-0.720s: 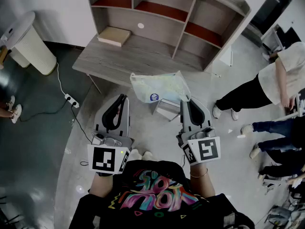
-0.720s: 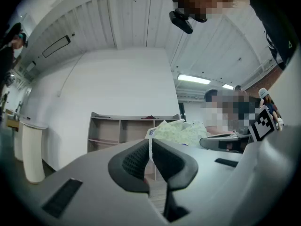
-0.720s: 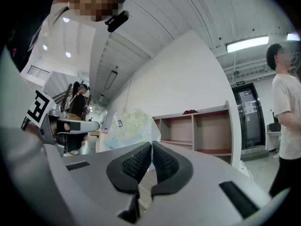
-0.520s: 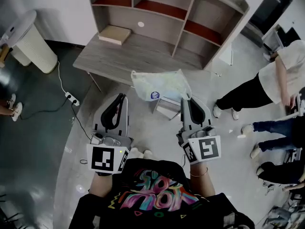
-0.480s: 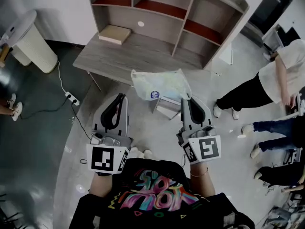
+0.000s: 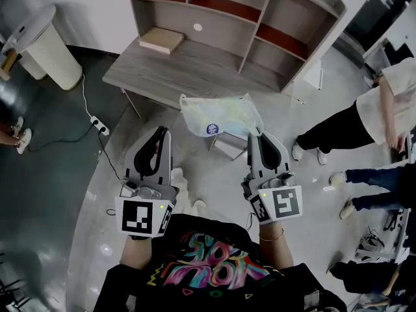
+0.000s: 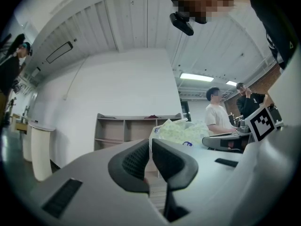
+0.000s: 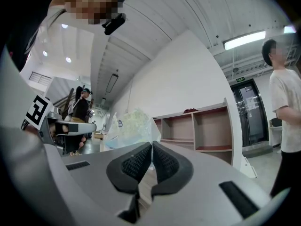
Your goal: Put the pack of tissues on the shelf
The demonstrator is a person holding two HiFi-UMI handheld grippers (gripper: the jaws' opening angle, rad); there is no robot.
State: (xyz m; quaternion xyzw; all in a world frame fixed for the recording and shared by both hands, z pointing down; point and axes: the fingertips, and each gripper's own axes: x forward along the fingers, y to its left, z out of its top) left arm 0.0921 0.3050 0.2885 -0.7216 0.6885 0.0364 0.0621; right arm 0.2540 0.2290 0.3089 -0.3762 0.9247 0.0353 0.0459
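Observation:
The pack of tissues [image 6: 221,117], a pale green-white plastic bundle with a blue round label, hangs in the air in front of me. My right gripper [image 6: 252,134] is shut on the wrap at its right lower corner. In the right gripper view the pack [image 8: 129,125] rises left of the closed pads [image 8: 162,164]. My left gripper [image 6: 166,130] is shut with nothing in it, a little left of the pack. The left gripper view shows the pack [image 7: 181,131] beyond its jaws. The wooden shelf [image 6: 247,18] stands on a grey desk [image 6: 195,70] ahead, with empty compartments.
A flat tan box [image 6: 160,39] lies on the desk by the shelf. A white bin [image 6: 42,51] and a power strip [image 6: 99,125] with its cable are on the floor at left. A small stool [image 6: 227,147] sits below the pack. People [image 6: 364,116] stand at right.
The desk and shelf have shifted slightly right and nearer in the head view. Both grippers and the pack keep the same pose. The people at right have moved.

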